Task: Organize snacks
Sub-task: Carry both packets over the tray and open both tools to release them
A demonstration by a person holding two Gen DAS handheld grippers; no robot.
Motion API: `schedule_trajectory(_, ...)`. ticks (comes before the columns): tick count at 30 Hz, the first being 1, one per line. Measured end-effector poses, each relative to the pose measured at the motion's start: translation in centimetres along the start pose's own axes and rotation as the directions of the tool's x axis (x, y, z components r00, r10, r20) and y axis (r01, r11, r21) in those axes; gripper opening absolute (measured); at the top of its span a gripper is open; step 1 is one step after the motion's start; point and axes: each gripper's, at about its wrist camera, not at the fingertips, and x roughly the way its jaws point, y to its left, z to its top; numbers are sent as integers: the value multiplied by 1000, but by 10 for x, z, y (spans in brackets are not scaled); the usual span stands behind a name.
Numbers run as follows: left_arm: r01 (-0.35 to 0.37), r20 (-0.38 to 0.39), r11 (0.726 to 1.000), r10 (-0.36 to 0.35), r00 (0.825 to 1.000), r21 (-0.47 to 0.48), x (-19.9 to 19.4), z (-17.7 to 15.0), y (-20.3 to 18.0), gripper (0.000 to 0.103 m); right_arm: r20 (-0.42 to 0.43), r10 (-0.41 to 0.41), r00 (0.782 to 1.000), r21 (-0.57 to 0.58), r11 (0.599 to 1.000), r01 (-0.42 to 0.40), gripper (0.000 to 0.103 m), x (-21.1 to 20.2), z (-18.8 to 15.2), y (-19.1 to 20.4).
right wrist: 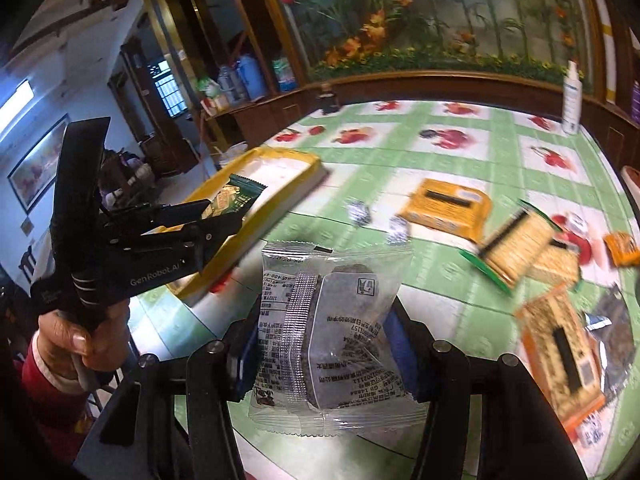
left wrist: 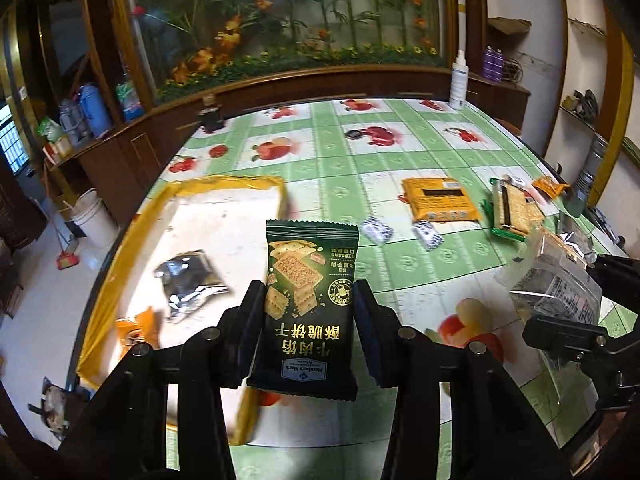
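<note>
A: What did the left hand-held gripper (left wrist: pixel 310 312) hold?

B: It was clamped on a dark green cracker packet (left wrist: pixel 308 304), both pads pressed against the packet's long side edges. The wrapper showed pictured square crackers, gold Chinese characters and a round gold seal. Its long axis ran straight away from the camera, and the print read upside down in the left wrist view, with the serrated far end pointing toward the tray (left wrist: pixel 224 216).

A: Where was that packet?

B: It was held above the tabletop (left wrist: pixel 360 160), just beside the tray's near right corner. The tray had a yellow rim and a white floor; a silver foil packet (left wrist: pixel 188 284) and an orange packet (left wrist: pixel 138 330) lay in it.

A: And the right hand-held gripper (right wrist: pixel 324 328)?

B: It gripped a clear plastic packet (right wrist: pixel 332 332) with a dark round snack inside. Black print covered the film, and a crimped seam ran lengthwise. Its long axis also pointed away from the camera, tilted slightly.

A: What remained on the tabletop?

B: A flat yellow packet (left wrist: pixel 440 199), two small white wrapped sweets (left wrist: pixel 376 230), and green-edged cracker packs (left wrist: pixel 510 210) lay well apart from the tray.
</note>
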Motion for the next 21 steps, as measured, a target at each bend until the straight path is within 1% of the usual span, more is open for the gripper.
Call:
schedule_trajectory(5, -31, -8, 998, 31, 999, -59, 1, -2, 27, 42, 18, 38, 999, -34, 999, -37, 57, 14, 25, 33)
schedule_trajectory(10, -65, -20, 991, 63, 998, -118, 2, -6, 57, 42, 15, 75, 997, -61, 995, -74, 57, 32, 44, 58)
schedule_trajectory(14, -84, -23, 985, 82, 996, -152, 1, -9, 74, 42, 3, 96, 995, -84, 992, -96, 57, 45, 54, 76)
schedule_trajectory(21, -102, -27, 977, 99, 995, -187, 1, -11, 92, 42, -22, 117, 993, -117, 986, -119, 57, 60, 61, 98)
